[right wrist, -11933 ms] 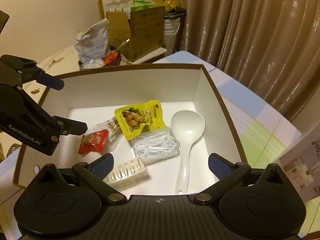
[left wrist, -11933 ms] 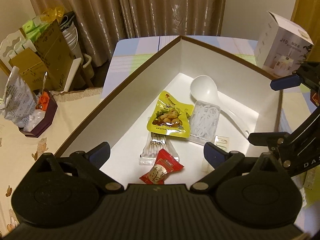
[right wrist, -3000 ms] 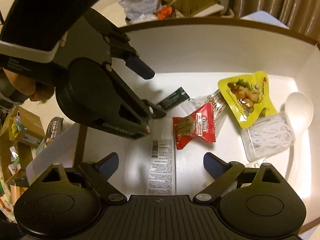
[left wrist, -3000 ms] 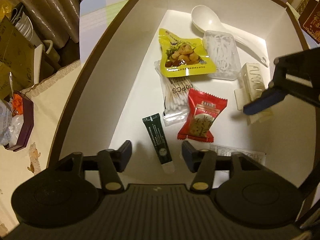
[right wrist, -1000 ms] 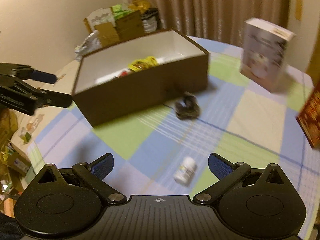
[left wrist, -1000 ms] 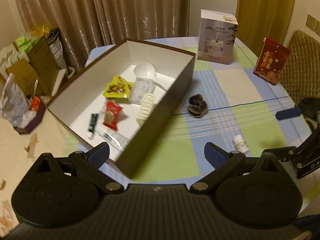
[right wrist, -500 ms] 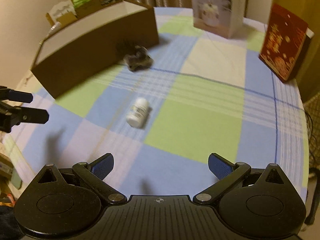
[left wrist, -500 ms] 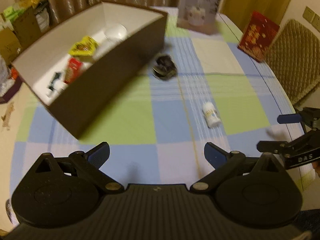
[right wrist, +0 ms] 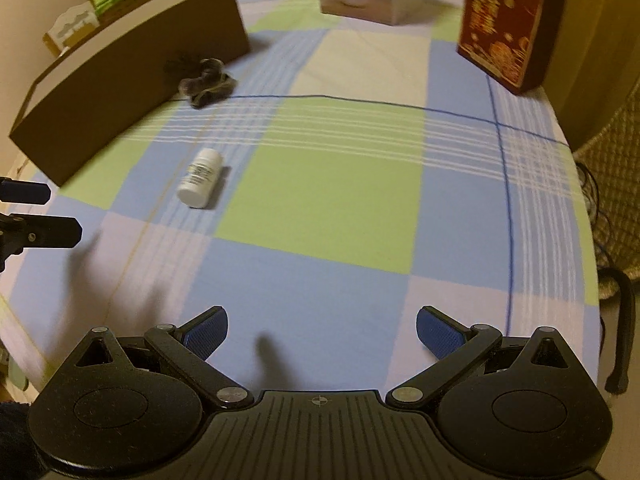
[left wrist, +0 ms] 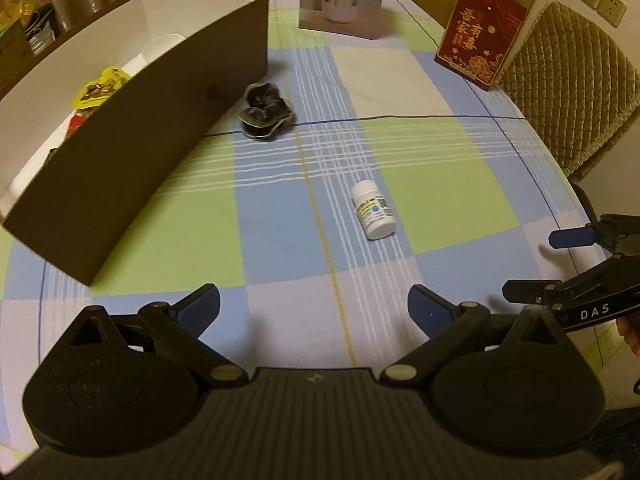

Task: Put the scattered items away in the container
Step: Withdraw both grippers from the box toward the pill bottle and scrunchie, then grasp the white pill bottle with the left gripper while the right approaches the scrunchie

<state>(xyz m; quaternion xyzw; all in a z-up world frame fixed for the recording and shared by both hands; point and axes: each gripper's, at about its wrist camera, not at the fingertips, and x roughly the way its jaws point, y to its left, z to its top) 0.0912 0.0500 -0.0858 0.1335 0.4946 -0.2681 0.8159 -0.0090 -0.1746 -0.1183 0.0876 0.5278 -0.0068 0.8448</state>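
While both grippers hang back over the near edge of the tabletop point(left wrist: 440, 152), the step in hand looks like picking the next stray item. The box point(left wrist: 152, 112) sits at ten o'clock in the left view and already holds packets. Two things lie outside it: a white bottle point(left wrist: 374, 210) on its side, well apart from the box at about one o'clock, and a dark scrunchie point(left wrist: 266, 114) just beside the box wall at eleven o'clock. The left gripper point(left wrist: 314, 306) has its jaws spread wide and empty; so does the right gripper point(right wrist: 322, 332). Both point forward, tilted down at the cloth. The next move likely calls for one gripper to drop over the bottle, jaws across its round body.
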